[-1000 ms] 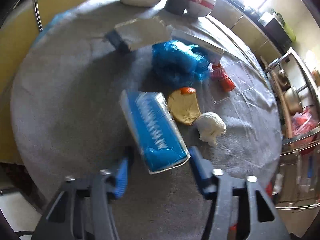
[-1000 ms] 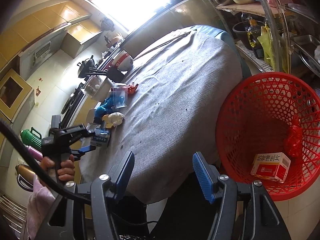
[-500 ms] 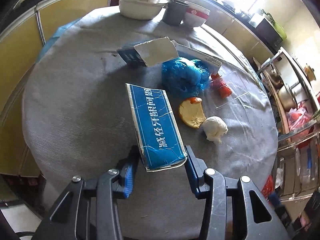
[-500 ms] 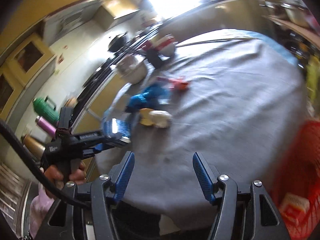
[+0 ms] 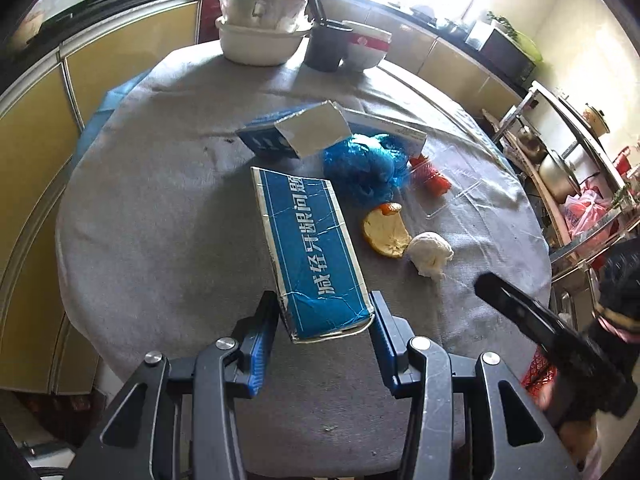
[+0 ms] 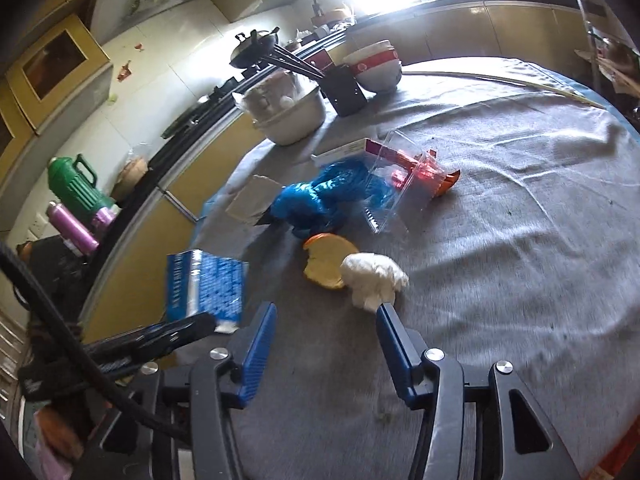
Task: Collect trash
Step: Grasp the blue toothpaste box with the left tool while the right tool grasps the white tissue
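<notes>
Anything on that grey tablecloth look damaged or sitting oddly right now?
Yes. The long blue carton between the left gripper fingers is creased and dented at its near end. The clear plastic tray stands tipped on edge against the crumpled blue plastic bag, not lying flat.

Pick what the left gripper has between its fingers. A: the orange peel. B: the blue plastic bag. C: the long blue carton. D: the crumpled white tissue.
C: in the left wrist view the left gripper clamps the near end of the long blue carton.
</notes>
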`<state>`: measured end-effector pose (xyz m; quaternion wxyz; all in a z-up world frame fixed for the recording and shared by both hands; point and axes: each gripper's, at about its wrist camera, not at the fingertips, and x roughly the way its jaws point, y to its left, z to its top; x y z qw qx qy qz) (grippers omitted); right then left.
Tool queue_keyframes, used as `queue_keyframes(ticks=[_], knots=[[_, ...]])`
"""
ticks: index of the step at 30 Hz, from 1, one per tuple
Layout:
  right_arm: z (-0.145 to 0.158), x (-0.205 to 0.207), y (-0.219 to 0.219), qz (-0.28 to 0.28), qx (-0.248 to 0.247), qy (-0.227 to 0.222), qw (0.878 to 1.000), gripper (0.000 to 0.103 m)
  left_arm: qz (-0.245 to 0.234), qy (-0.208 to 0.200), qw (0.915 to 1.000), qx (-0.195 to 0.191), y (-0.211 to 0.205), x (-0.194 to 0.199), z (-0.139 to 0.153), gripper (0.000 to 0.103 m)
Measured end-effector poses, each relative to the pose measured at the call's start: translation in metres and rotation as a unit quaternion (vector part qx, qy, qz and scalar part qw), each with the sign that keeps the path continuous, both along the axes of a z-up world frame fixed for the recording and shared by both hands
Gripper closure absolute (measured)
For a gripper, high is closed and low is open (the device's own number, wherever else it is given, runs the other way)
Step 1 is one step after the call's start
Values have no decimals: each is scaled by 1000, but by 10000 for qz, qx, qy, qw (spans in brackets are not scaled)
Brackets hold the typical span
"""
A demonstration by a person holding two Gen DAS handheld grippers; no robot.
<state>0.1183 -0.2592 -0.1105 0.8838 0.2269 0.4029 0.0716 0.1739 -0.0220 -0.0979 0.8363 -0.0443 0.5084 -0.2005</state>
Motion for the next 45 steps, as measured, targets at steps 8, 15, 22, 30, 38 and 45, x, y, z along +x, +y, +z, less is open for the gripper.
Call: queue_keyframes(ticks=[8,15,22,30,38,45], knots=[[-19,29,2,-4,-205,166,9997,47,-156,-354,9992,-39,9,2,1,56],[-43,34,-1,-67,-175,367,9992,63,-295,-681,9972,67,9,0,2,56],[-46,29,-7,-152,-174,170,9996,80,-328,-798,9962,154,2,-2,-1,56],[-41,23,-13,-164,-4,218,9996,65,-337,-792,9961,181,-5,-5,-7,56],[-31,26,-14,-66,-58,-85,9999,30,-381,-749,9963,181,-10,-6,-9,56],[-42,47,-6,-47,-232,147,9996,58,-478,-766,9958,175,-12,-8,-8,56]])
